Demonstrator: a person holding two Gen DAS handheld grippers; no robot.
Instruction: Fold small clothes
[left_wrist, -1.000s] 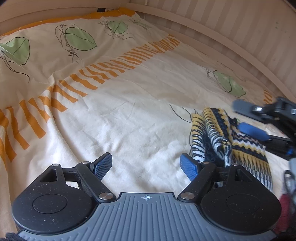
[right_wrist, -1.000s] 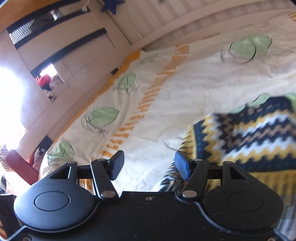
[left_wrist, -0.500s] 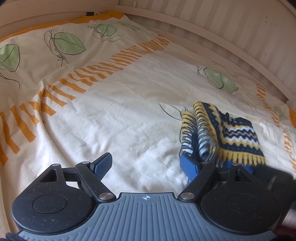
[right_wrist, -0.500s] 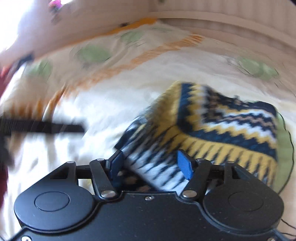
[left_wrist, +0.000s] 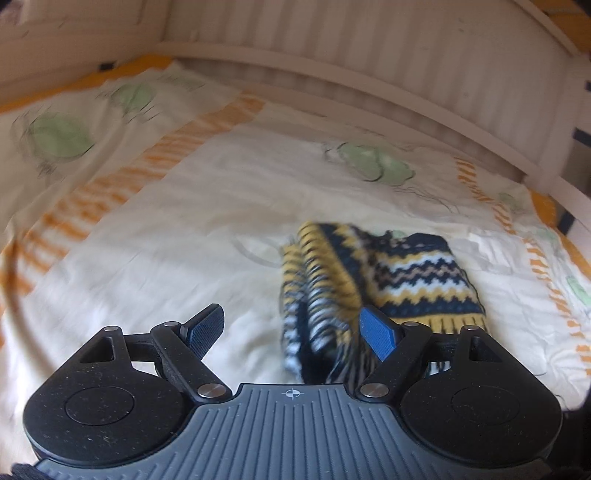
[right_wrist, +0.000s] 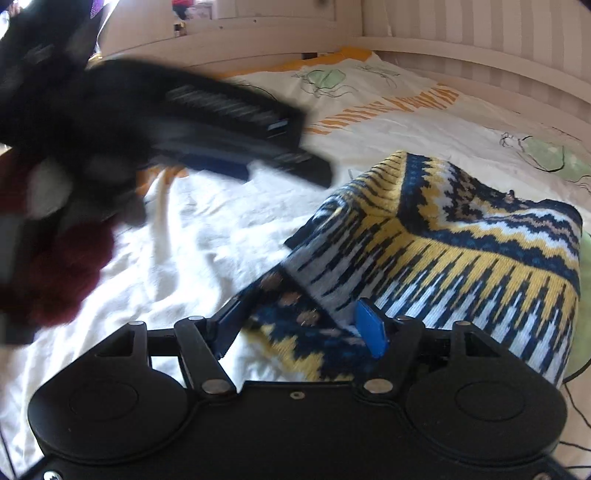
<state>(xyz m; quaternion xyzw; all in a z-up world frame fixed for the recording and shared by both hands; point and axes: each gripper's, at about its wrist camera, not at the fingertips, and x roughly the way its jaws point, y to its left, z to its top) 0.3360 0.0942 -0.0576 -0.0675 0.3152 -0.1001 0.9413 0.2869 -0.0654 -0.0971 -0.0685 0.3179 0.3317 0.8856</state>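
Observation:
A small knitted garment (left_wrist: 391, 273) in navy, yellow and white zigzag lies bunched on the bed sheet (left_wrist: 207, 236). My left gripper (left_wrist: 291, 330) is open, its jaws wide; the garment's near folded edge lies between them by the right finger (left_wrist: 376, 332). In the right wrist view the garment (right_wrist: 461, 251) is raised into a ridge. My right gripper (right_wrist: 299, 328) is open with the garment's lower edge lying between its fingers. The left gripper's body (right_wrist: 177, 122) shows blurred at the upper left of that view.
The cream sheet has orange stripes (left_wrist: 173, 147) and green leaf prints (left_wrist: 373, 166). A white slatted bed frame (left_wrist: 369, 48) runs along the far side. A dark red sleeve (right_wrist: 62, 273) is at the left of the right wrist view.
Both grippers have closed in on the garment. The right gripper swung from facing the bed's far side to the garment's near edge. The left gripper moved forward and right.

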